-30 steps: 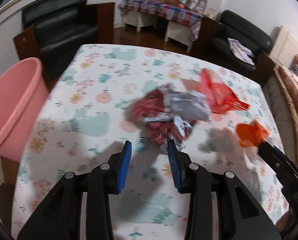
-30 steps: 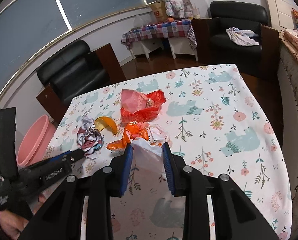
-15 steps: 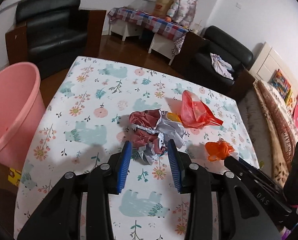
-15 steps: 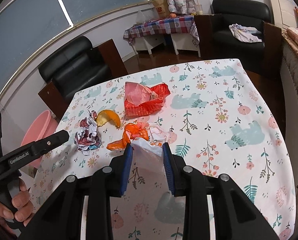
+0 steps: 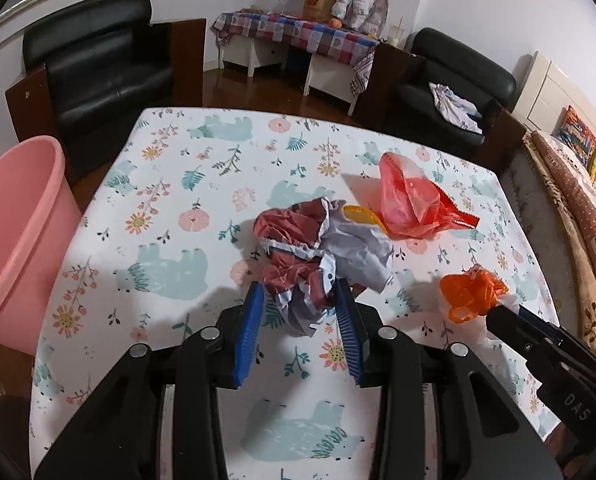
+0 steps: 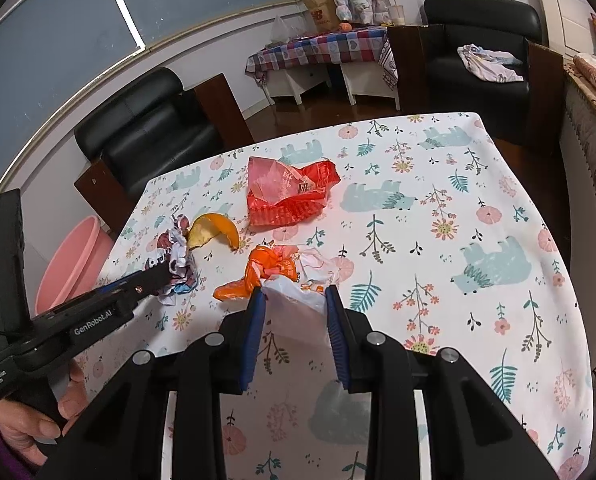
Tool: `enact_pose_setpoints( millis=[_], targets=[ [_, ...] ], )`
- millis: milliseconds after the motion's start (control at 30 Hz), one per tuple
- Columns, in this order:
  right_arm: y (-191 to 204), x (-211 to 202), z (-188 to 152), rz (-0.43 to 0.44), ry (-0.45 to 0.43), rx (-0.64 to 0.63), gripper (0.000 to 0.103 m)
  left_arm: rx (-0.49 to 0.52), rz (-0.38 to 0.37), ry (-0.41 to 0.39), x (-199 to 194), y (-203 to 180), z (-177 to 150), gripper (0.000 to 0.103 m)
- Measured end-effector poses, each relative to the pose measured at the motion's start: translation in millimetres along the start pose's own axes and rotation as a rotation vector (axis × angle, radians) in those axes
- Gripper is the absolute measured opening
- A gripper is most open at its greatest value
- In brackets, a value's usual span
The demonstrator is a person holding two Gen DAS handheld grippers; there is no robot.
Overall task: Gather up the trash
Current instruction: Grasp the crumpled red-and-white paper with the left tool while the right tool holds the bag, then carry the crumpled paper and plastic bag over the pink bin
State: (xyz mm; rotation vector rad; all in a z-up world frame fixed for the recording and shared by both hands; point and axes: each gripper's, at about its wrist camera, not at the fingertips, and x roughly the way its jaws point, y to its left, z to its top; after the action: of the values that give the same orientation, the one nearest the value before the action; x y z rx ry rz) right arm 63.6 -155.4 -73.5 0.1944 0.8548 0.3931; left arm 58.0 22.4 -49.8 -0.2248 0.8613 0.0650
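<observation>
A crumpled wad of red and white paper (image 5: 322,240) lies mid-table, and its near end reaches in between the blue pads of my left gripper (image 5: 300,290). The jaws are closing on it, and the paper's edges just brush the pads. From the right wrist view the same left gripper (image 6: 161,274) noses into the paper wad (image 6: 177,256). My right gripper (image 6: 295,294) is shut on the white end of an orange and white plastic bag (image 6: 273,264), which rests on the cloth. Beyond lie an orange peel (image 6: 213,232) and a red plastic bag (image 6: 289,192).
A pink bin (image 5: 13,240) stands on the floor off the table's left edge. The table (image 5: 177,200) carries a floral bear-print cloth. Black armchairs and a checked side table stand behind. A hand (image 6: 37,420) holds the left gripper's handle. A patterned blanket runs along the right.
The left gripper has come forward over the paper wad, which lay ahead of its tips before and now sits between the pads. The right gripper and its bag have stayed put.
</observation>
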Motion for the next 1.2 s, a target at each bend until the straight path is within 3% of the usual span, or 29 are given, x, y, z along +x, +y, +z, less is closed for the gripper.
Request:
enact_pose_setpoints(
  millis=[67,167,700,1200],
  targets=[
    [0.9,0.4,-1.0,0.000,0.003,-0.004,0.030,0.005,-0.008,-0.008,-2.0,0.5,-0.2,0.024],
    [3.5,0.5,-2.4,-0.002,0.003,-0.011,0.030,0.010,-0.019,-0.014,-4.8,0.5,-0.9,0.017],
    [29.2,-13.0,3.7,0.064,-0.053,-0.070,0.030,0.018,0.014,-0.161,-55.5,12.7,9.1,0.016],
    [100.4,-18.2,20.2,0.174,-0.088,-0.214,0.030,-0.038,0.120,-0.254,-100.6,60.5,13.3,0.016]
  ],
)
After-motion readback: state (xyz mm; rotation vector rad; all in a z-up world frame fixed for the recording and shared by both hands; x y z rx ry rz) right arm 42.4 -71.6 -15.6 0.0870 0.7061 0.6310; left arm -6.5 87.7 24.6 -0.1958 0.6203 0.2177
